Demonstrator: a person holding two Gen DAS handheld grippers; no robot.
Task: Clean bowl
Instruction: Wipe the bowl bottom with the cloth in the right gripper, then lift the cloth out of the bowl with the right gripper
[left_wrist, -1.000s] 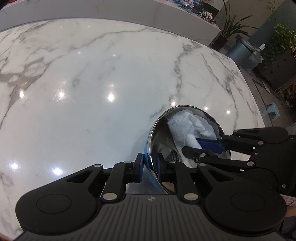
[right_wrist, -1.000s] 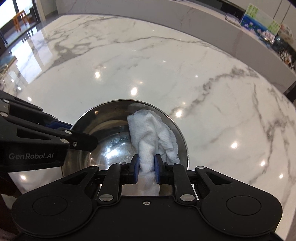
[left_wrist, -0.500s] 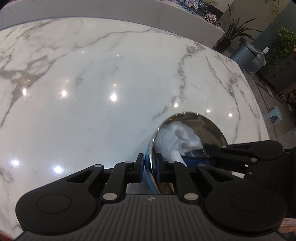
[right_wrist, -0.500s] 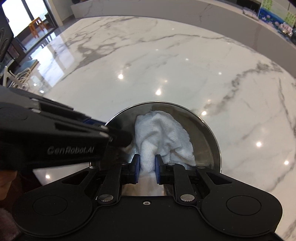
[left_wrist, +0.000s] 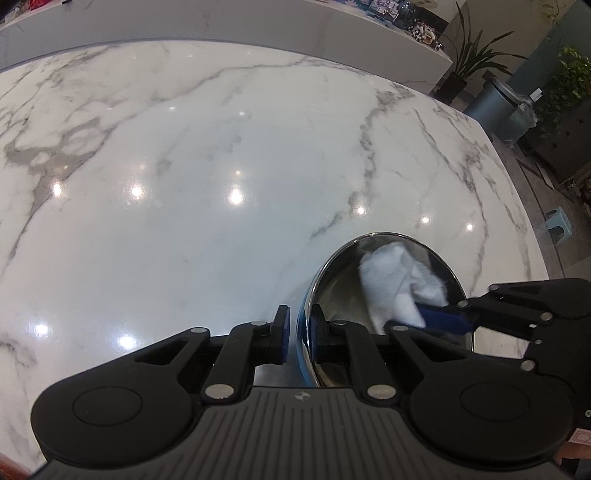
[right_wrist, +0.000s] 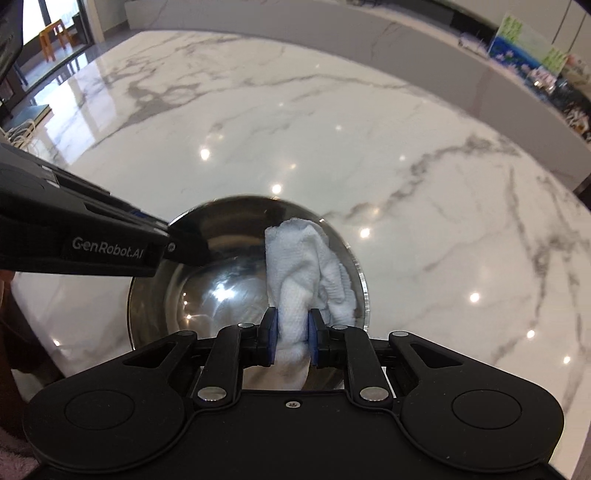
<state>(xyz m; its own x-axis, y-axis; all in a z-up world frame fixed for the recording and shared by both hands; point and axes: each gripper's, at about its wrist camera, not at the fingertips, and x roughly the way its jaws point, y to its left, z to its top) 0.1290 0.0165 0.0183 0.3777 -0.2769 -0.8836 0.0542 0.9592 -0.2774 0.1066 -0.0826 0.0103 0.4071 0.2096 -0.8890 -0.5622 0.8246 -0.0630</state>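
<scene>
Left claw (left_wrist: 296, 338) across bowl (right_wrist: 221, 280) rim

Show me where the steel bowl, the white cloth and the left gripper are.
steel bowl (right_wrist: 221, 280), right wrist view, shiny inner wall.
white cloth (right_wrist: 295, 258), right wrist view, bunched middle.
left gripper (left_wrist: 297, 334), left wrist view, between the fingers clamping the bowl's rim.

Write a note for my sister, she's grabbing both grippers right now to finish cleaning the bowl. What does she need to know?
Left gripper: shut on the rim of the steel bowl, steadying it on the marble table.
Right gripper: shut on the white cloth, which reaches inside the bowl against its right wall.
Done: bowl gripped, cloth inside it.
Left: wipe around the remaining inside, then lift the cloth out and let go of the rim. How clean it is, I can't tell.
</scene>
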